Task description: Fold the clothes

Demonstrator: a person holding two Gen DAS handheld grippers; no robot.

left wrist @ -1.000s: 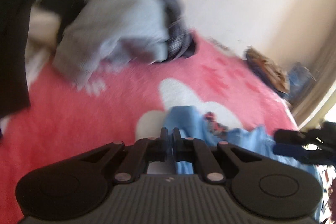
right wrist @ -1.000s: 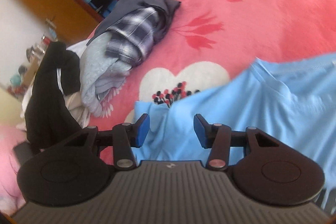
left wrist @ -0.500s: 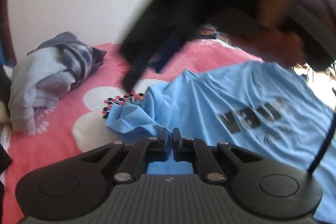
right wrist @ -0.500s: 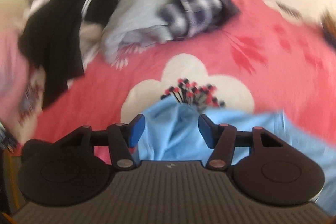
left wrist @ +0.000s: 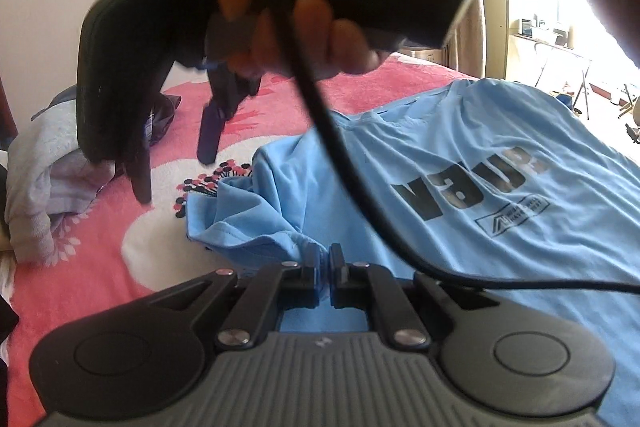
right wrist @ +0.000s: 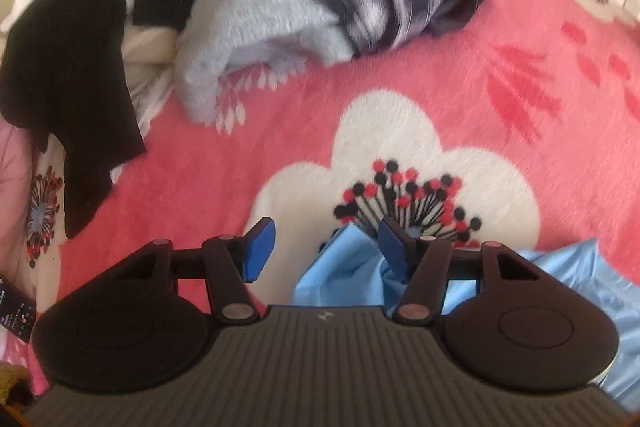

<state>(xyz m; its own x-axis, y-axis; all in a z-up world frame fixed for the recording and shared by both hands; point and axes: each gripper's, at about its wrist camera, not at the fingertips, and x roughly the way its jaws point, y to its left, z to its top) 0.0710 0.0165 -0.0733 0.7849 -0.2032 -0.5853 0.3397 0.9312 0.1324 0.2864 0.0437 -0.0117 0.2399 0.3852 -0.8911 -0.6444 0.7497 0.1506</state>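
Now spread flatter on the bed [right wrist: 200, 163] than a second ago: blue T-shirt [left wrist: 460, 155]. Left hand-held gripper [left wrist: 325, 261] closed, pinching its sleeve; right hand-held gripper [right wrist: 326, 247] half open over the bunched sleeve, gripping nothing.

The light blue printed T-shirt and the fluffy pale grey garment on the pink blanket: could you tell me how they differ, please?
The light blue printed T-shirt lies spread out, while the fluffy pale grey garment sits bunched in a heap. The T-shirt is thin and smooth, with dark lettering; the grey garment is thick, fuzzy and plain. The left gripper is shut on the T-shirt's edge; nothing grips the grey garment. Both rest on the pink flowered blanket.
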